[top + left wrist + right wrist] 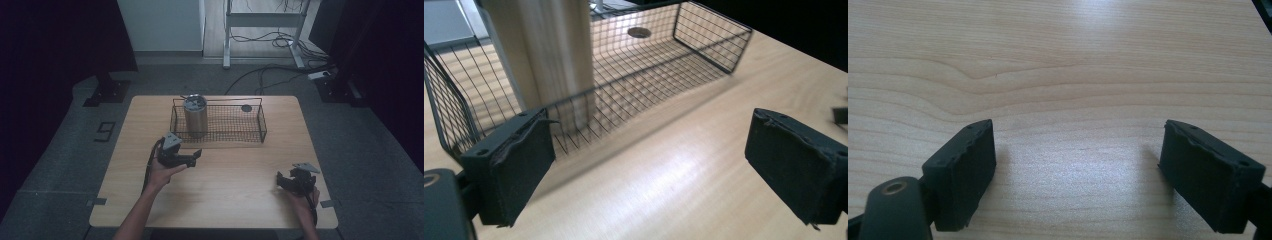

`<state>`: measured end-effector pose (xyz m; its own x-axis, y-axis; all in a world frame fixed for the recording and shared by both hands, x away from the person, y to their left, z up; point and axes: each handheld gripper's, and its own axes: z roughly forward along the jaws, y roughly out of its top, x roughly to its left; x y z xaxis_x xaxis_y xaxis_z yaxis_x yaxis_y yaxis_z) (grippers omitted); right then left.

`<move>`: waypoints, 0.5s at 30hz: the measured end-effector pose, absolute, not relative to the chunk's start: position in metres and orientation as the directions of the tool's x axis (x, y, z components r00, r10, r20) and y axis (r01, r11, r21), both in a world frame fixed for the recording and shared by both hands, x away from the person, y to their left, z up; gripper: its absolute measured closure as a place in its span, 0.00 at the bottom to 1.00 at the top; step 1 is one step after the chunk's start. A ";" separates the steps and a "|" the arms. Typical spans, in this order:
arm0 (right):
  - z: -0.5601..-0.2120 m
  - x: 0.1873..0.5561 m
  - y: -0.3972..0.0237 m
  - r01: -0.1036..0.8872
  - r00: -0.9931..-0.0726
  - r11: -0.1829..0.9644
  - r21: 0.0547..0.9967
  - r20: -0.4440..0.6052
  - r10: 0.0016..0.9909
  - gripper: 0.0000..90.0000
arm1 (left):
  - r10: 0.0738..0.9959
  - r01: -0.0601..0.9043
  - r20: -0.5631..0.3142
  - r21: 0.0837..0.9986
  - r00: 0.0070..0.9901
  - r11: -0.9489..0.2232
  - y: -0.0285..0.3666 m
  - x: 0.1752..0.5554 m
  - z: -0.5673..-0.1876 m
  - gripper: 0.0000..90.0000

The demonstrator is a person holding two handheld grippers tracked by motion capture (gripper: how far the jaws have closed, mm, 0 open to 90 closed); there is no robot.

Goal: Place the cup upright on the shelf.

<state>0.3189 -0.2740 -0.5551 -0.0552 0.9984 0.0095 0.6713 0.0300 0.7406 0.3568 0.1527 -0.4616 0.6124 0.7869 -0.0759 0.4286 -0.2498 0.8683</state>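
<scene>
On the wooden bench (pixel 215 175), a wire basket (pixel 235 127) is set toward the far edge, with a metal cup (pixel 195 116) stood upright in its left end. The left gripper (pixel 192 156) is held spread just before the basket; the right gripper (pixel 281 181) is held spread over bare wood near the right edge.

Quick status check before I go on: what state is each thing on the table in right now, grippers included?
Left gripper: open, nothing between its jaws, held in front of the basket.
Right gripper: open, empty, low over bare table.
Metal tumbler: upright, standing in the basket's left end.
Wire basket: upright on the table, open top.
Small dark disc: lying flat at the basket's far right.
</scene>
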 end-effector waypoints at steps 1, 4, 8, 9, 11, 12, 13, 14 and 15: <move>-0.555 0.319 -0.274 0.671 -0.055 0.030 0.741 0.010 0.998 0.16 | 0.783 0.433 -0.083 0.866 0.617 -0.249 0.153 0.352 -0.463 0.07; -0.555 0.319 -0.274 0.671 -0.055 0.030 0.741 0.010 0.998 0.16 | 0.779 0.434 -0.085 0.865 0.621 -0.251 0.153 0.344 -0.466 0.07; -0.555 0.319 -0.274 0.671 -0.055 0.030 0.741 0.010 0.998 0.16 | 0.761 0.440 -0.088 0.856 0.643 -0.272 0.153 0.326 -0.477 0.07; -0.555 0.319 -0.274 0.671 -0.055 0.030 0.741 0.010 0.998 0.16 | 0.759 0.441 -0.086 0.853 0.646 -0.279 0.153 0.323 -0.479 0.07; -0.555 0.319 -0.274 0.671 -0.055 0.030 0.741 0.010 0.998 0.16 | 0.753 0.444 -0.079 0.845 0.654 -0.297 0.152 0.316 -0.485 0.07; -0.555 0.319 -0.274 0.671 -0.055 0.030 0.741 0.010 0.998 0.16 | 0.751 0.446 -0.075 0.842 0.656 -0.305 0.152 0.313 -0.489 0.07; -0.555 0.319 -0.274 0.671 -0.055 0.030 0.741 0.010 0.998 0.16 | 0.749 0.446 -0.068 0.838 0.659 -0.316 0.152 0.309 -0.493 0.07; -0.555 0.319 -0.274 0.671 -0.055 0.030 0.741 0.010 0.998 0.16 | 0.749 0.447 -0.068 0.836 0.659 -0.318 0.152 0.307 -0.496 0.07; -0.555 0.319 -0.274 0.671 -0.055 0.030 0.741 0.010 0.998 0.16 | 0.742 0.459 -0.082 0.829 0.665 -0.319 0.153 0.302 -0.502 0.07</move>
<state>0.3189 -0.2740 -0.5551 -0.0553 0.9984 0.0098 0.6712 0.0300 0.7406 0.3022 0.1534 -0.5019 0.6652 0.7422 -0.0821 0.4586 -0.3192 0.8293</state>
